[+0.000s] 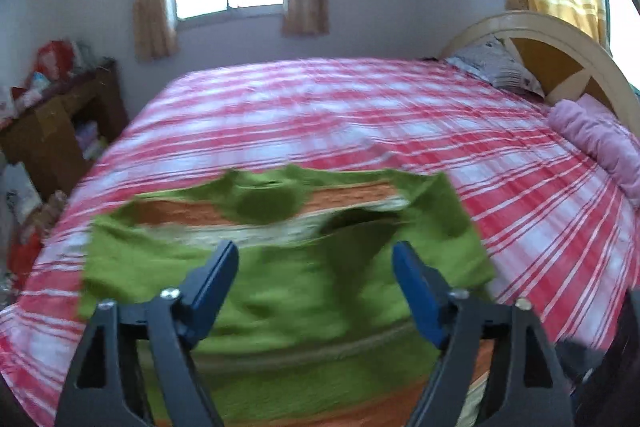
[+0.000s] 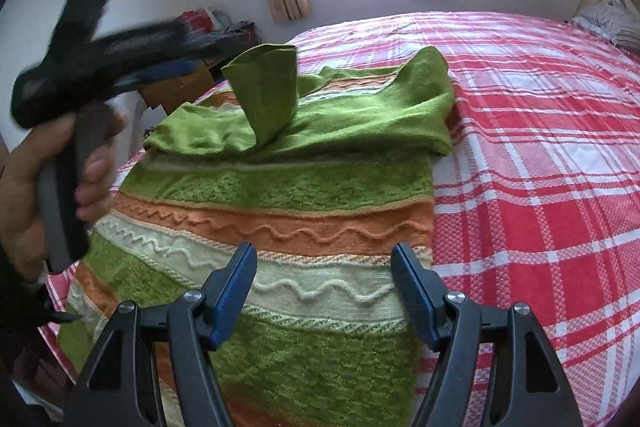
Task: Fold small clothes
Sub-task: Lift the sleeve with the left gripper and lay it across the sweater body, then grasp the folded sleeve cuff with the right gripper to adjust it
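The bed (image 2: 540,147) with its red and white checked cover carries the green, orange and white striped sweater (image 2: 280,187), which lies flat on the near left part, collar at the far end. Both sleeves are already turned in over the chest, and one cuff (image 2: 268,87) stands up loosely. The left gripper (image 1: 316,267) has its jaws wide and empty above the sweater; the right gripper (image 2: 324,267) is also wide and holds nothing, above the near hem. I think the next fold should press the loose cuff flat first, then take the hem at both corners evenly and bring it to the collar.
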`<control>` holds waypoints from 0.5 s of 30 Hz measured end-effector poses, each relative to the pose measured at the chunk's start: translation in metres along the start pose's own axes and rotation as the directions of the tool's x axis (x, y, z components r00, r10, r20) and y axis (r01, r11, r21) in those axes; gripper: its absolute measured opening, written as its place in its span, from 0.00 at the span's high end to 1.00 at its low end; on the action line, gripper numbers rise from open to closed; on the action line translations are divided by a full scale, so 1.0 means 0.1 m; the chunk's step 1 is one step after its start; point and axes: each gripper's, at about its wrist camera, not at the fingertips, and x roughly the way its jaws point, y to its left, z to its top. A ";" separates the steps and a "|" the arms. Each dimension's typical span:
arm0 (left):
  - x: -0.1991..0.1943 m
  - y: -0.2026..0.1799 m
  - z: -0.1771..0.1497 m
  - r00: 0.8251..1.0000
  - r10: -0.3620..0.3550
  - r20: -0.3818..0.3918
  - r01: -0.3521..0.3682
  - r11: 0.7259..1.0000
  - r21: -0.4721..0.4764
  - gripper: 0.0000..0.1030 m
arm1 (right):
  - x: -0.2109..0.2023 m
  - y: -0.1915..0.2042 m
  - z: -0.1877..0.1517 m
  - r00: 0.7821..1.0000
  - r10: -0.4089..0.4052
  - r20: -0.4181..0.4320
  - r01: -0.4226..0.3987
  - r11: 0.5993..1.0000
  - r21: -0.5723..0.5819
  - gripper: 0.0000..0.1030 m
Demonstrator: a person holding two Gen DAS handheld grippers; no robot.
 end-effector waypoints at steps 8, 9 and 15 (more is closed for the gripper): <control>0.22 1.60 -0.36 0.886 0.452 -0.104 -0.463 0.878 -0.123 0.09 | -0.16 0.08 0.23 1.000 0.021 0.021 -0.021 1.000 0.007 0.32; 0.28 1.72 -0.39 0.883 0.450 -0.133 -0.467 0.873 -0.140 0.09 | -0.20 0.12 0.38 0.999 0.026 0.038 -0.026 1.000 0.001 0.32; 0.60 1.82 -0.58 0.890 0.381 -0.249 -0.426 0.890 -0.160 0.07 | 0.15 0.15 1.09 0.998 0.053 -0.021 -0.052 0.998 0.030 0.32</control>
